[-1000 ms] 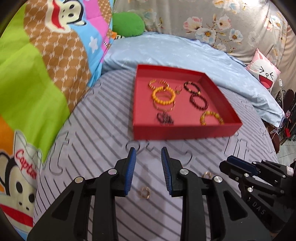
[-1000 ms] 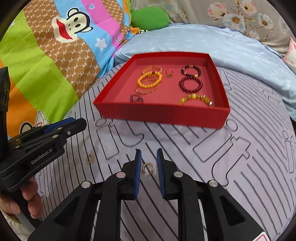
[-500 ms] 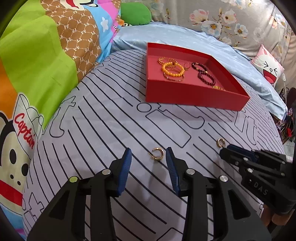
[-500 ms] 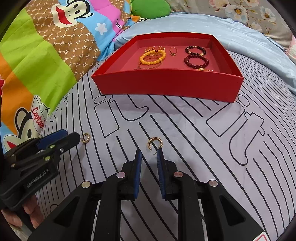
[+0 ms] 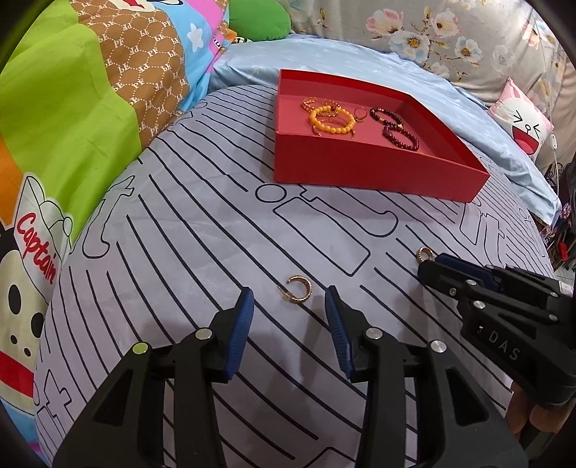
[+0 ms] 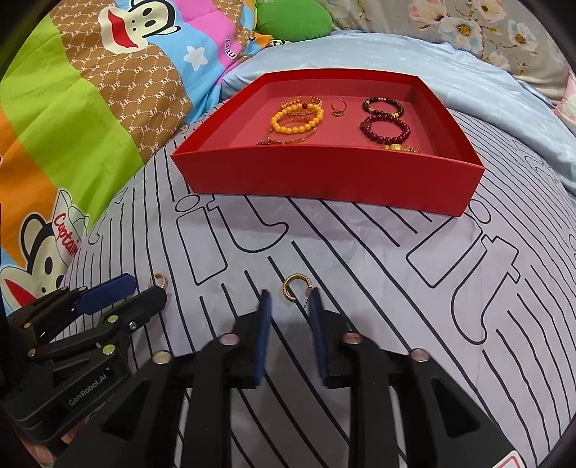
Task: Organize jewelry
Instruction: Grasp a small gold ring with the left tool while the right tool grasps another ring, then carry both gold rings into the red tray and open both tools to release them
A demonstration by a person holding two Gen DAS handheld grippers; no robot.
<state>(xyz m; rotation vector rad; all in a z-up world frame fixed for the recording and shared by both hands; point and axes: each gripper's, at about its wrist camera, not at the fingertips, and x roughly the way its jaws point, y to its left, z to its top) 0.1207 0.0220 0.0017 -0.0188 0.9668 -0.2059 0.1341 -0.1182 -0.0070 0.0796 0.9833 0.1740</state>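
A gold hoop earring point(image 5: 297, 289) lies on the striped bedsheet just ahead of my open left gripper point(image 5: 289, 298). A second gold hoop earring point(image 6: 296, 286) lies between the tips of my open right gripper point(image 6: 289, 298). Each earring also shows beside the other gripper: in the left wrist view point(image 5: 424, 255) and in the right wrist view point(image 6: 160, 279). The red tray point(image 6: 324, 176) farther back holds an orange bead bracelet point(image 6: 297, 120), dark red bead bracelets point(image 6: 385, 127), gold bangles and a ring point(image 6: 338, 105).
A colourful cartoon quilt point(image 5: 72, 126) rises on the left. A light blue sheet point(image 6: 486, 86) and floral pillows lie behind the tray, with a green cushion point(image 6: 293, 21) and a white cartoon pillow point(image 5: 525, 126) at the back.
Both grippers have dropped lower and closer to the sheet and opened wider. Each now has an earring at its fingertips.
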